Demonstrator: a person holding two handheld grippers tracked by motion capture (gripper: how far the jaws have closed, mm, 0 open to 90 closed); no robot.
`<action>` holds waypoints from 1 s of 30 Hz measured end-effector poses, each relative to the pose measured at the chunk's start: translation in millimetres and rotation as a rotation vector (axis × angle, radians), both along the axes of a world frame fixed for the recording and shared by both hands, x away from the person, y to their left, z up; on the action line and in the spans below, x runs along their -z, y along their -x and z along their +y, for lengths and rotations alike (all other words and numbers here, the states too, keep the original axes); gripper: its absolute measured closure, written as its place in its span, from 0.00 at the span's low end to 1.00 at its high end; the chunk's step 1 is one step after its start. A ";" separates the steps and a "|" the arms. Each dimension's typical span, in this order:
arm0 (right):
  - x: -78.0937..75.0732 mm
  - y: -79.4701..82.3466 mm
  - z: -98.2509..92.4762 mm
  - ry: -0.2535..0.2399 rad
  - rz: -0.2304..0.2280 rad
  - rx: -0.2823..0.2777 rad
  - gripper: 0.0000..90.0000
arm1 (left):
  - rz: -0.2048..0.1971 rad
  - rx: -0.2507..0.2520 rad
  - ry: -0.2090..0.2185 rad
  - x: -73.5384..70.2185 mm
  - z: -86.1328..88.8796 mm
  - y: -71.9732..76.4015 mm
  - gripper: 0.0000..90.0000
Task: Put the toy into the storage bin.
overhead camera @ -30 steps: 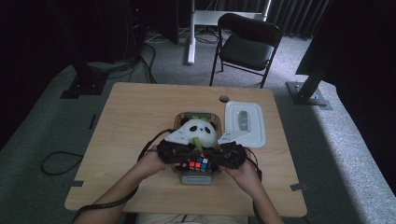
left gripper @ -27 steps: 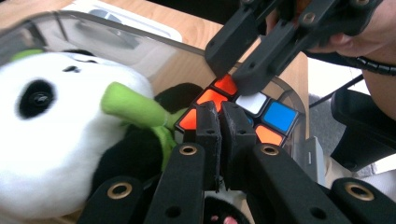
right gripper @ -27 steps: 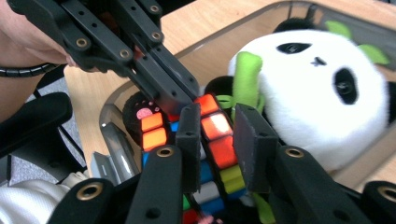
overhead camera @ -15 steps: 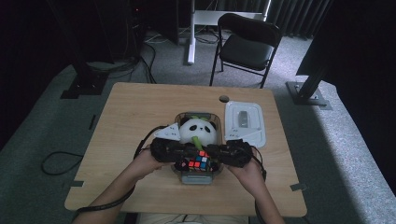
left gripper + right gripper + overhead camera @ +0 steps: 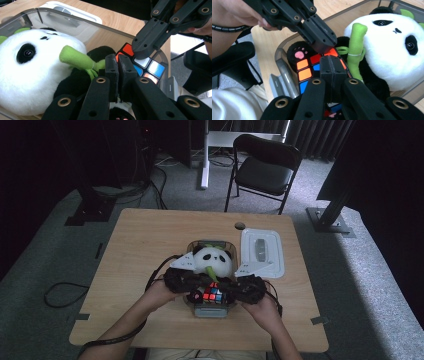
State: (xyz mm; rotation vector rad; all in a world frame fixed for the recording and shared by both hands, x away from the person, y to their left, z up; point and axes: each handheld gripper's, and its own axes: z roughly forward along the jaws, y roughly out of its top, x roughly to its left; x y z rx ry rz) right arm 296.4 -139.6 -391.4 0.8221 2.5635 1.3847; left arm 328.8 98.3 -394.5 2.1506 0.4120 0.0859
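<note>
Both tongs closed, crowding cube [image 5: 212, 294] inside bin [image 5: 215, 310].

One panda [image 5: 213, 260] – one cube [image 5: 213, 294], seemingly.

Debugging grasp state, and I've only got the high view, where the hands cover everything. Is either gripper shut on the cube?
Observer: No. The left gripper is shut with nothing between its jaws.
Operator: And the right?
Observer: The right gripper is shut and empty as well, its tip over the cube.
Operator: Is the cube clear of the panda?
Observer: No. The panda has a paw right beside it.
</note>
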 end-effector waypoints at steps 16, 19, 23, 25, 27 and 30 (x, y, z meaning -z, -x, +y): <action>28.3 1.8 -16.6 0.024 0.073 0.055 1.00 | -0.018 0.013 -0.031 3.0 -3.5 4.2 1.00; 23.6 -0.2 -17.4 0.005 0.086 0.063 1.00 | -0.011 0.010 -0.008 -0.7 -0.7 1.7 1.00; 5.0 1.1 -17.8 -0.072 0.047 0.050 1.00 | -0.004 0.024 -0.001 -1.4 -0.2 -0.2 0.96; -4.2 0.4 -15.2 -0.119 0.025 0.045 1.00 | 0.004 0.030 0.006 -1.1 -0.9 -0.3 0.95; -8.5 -0.6 -8.4 -0.135 0.016 0.021 1.00 | 0.003 0.027 0.005 -1.2 -1.2 -0.4 0.95; -6.8 -0.3 2.9 -0.095 0.022 -0.008 1.00 | 0.000 0.024 0.004 -0.7 -0.4 -0.5 0.95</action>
